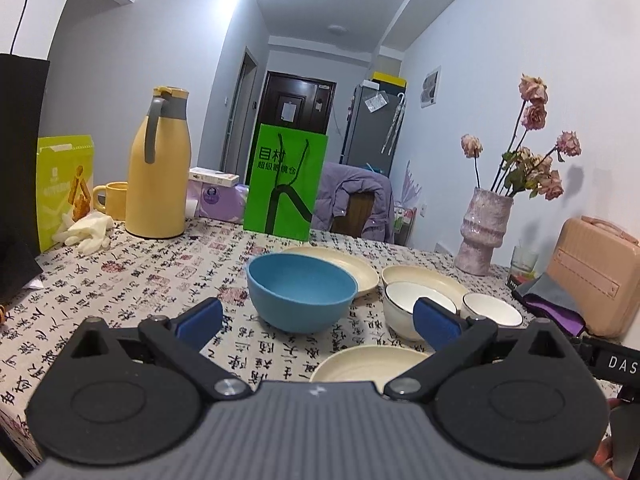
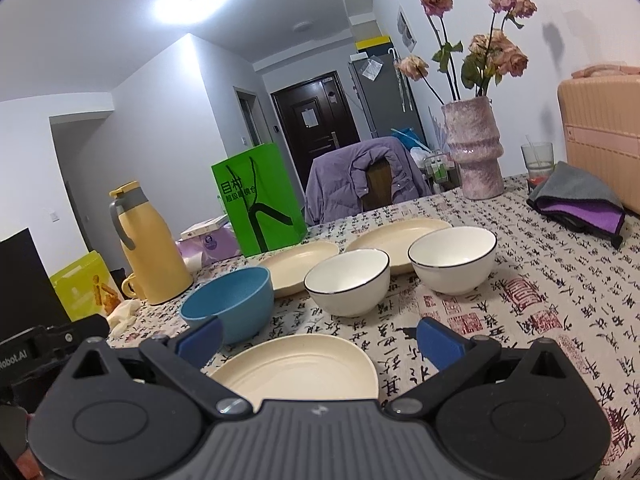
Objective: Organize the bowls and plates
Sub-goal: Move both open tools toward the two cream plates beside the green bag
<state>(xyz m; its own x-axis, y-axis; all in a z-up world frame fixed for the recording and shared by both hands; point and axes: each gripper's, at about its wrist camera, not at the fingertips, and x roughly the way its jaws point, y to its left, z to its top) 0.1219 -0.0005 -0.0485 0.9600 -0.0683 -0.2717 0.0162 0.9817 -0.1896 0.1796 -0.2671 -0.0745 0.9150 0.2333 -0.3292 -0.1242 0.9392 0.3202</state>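
A blue bowl (image 1: 302, 296) (image 2: 230, 304) stands on the patterned tablecloth just ahead of my open, empty left gripper (image 1: 318, 320). Two white bowls with dark rims (image 1: 416, 312) (image 1: 492, 310) (image 2: 348, 280) (image 2: 452, 258) stand to its right. Two cream plates (image 1: 340, 266) (image 1: 424, 276) (image 2: 304, 264) (image 2: 400, 232) lie behind them. A third cream plate (image 1: 360, 364) (image 2: 304, 368) lies nearest, right under my open, empty right gripper (image 2: 320, 340).
A yellow thermos (image 1: 158, 168), yellow mug (image 1: 114, 200), white gloves (image 1: 88, 232) and green bag (image 1: 286, 186) stand at the back left. A pink vase with dried roses (image 1: 482, 232), a glass (image 2: 538, 158), folded cloths (image 2: 576, 200) and a pink case (image 2: 604, 128) are at the right.
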